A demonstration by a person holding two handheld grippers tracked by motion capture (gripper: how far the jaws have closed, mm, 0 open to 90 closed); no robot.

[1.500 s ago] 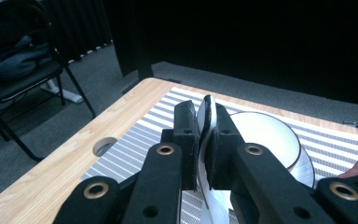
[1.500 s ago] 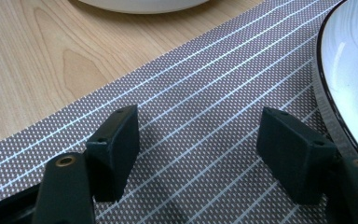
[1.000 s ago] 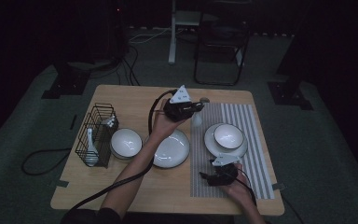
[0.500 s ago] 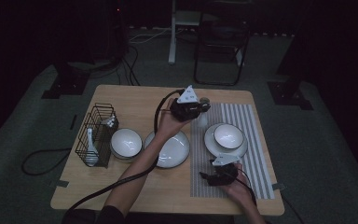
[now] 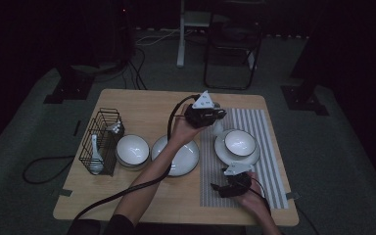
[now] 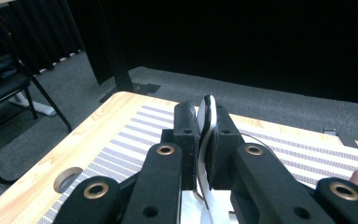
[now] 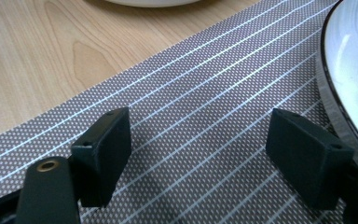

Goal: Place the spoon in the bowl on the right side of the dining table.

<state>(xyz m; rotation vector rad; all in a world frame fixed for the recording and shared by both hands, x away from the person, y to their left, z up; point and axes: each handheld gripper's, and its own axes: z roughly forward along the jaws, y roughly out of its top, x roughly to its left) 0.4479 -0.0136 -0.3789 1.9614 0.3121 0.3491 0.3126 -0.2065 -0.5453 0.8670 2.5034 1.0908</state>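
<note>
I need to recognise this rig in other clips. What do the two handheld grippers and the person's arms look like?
Both the left gripper and the right gripper are black with blocky jaws, brass-coloured rivets, a grey three-cornered plate on top and a black trailing cable. The forearms are bare; a dark sleeve shows at the bottom.

The white spoon (image 6: 204, 140) is largely hidden between the left gripper's (image 6: 206, 126) jaws.
</note>
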